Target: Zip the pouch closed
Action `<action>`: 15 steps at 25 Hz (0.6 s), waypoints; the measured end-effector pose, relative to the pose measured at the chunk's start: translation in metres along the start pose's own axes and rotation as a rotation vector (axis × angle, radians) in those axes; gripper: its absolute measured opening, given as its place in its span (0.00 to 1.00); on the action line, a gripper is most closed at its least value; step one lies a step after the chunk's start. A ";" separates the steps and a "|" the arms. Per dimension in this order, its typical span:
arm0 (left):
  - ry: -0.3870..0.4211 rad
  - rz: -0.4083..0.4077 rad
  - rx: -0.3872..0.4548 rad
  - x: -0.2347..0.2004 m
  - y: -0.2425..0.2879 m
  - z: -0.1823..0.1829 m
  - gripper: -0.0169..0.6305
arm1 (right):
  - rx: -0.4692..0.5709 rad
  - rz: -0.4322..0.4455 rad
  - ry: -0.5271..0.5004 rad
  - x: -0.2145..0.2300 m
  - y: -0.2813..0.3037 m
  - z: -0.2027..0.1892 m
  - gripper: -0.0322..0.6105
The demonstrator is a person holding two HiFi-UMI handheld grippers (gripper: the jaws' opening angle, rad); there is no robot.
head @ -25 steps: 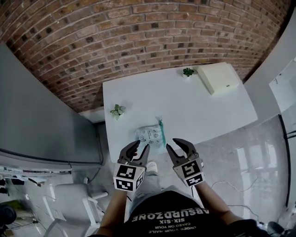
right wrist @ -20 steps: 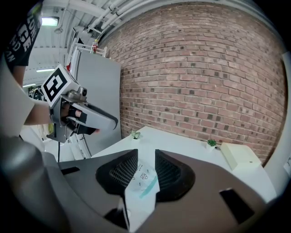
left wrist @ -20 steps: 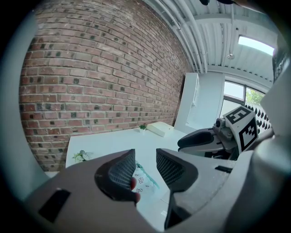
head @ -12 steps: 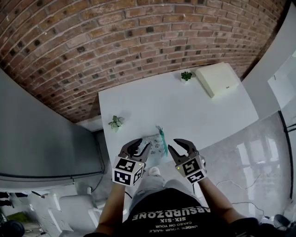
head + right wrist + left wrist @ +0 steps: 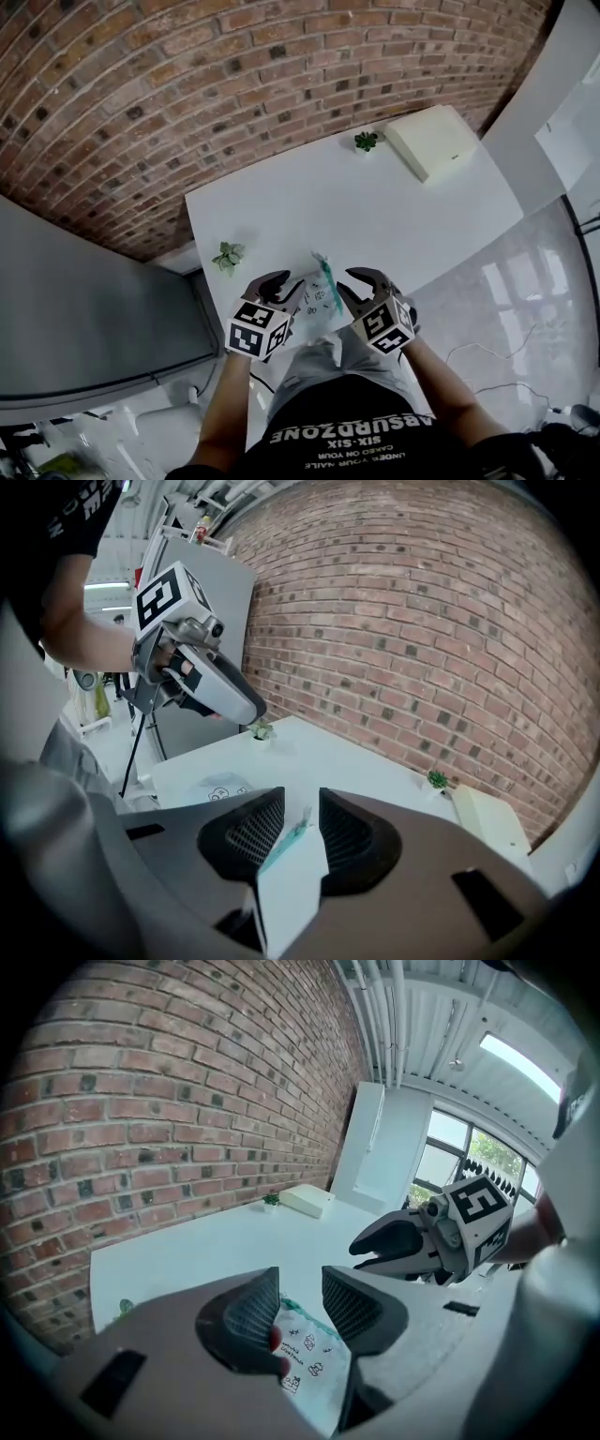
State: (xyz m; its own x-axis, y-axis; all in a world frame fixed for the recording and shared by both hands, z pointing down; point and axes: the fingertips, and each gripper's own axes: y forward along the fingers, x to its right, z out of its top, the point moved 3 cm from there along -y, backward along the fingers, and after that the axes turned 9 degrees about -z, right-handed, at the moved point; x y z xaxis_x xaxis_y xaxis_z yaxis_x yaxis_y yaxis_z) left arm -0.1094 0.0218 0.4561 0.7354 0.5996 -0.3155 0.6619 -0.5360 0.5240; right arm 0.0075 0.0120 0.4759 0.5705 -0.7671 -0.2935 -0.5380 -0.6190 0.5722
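A white printed pouch with a teal zipper edge lies near the front edge of the white table. My left gripper hovers over the pouch's left side, open; in the left gripper view the pouch shows below the gap of the left gripper. My right gripper is at the pouch's right side, also open. In the right gripper view the pouch's zipper end stands between the spread jaws of the right gripper, not clamped.
A small potted plant stands at the table's left edge, another plant at the back. A cream box lies in the far right corner. A brick wall runs behind the table; a grey cabinet stands left.
Both grippers have moved forward from the table's front edge onto the pouch. The right gripper's jaws now straddle the zipper end. The head view has shifted.
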 end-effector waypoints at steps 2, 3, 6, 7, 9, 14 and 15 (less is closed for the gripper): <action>0.028 -0.011 -0.018 -0.004 0.005 0.001 0.22 | -0.009 0.005 -0.011 0.000 0.007 -0.004 0.22; 0.046 -0.014 -0.025 -0.006 0.007 0.002 0.22 | -0.013 0.008 -0.014 0.000 0.010 -0.006 0.22; 0.101 -0.027 -0.056 -0.011 0.015 0.006 0.22 | -0.025 0.020 -0.025 0.003 0.021 -0.011 0.22; 0.118 -0.030 -0.069 -0.013 0.017 0.007 0.22 | -0.032 0.025 -0.034 0.004 0.025 -0.013 0.22; 0.150 -0.026 -0.098 -0.019 0.023 0.008 0.22 | -0.049 0.039 -0.062 0.006 0.033 -0.018 0.22; 0.218 -0.040 -0.179 -0.032 0.044 0.005 0.22 | -0.073 0.076 -0.159 0.011 0.056 -0.026 0.20; 0.228 -0.048 -0.196 -0.033 0.049 0.004 0.22 | -0.075 0.082 -0.177 0.012 0.061 -0.028 0.21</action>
State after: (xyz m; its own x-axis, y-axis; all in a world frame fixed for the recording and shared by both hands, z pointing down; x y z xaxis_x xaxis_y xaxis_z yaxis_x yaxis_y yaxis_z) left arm -0.1012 -0.0269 0.4888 0.6375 0.7516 -0.1694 0.6385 -0.3923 0.6621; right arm -0.0013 -0.0300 0.5286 0.4048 -0.8363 -0.3698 -0.5268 -0.5438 0.6533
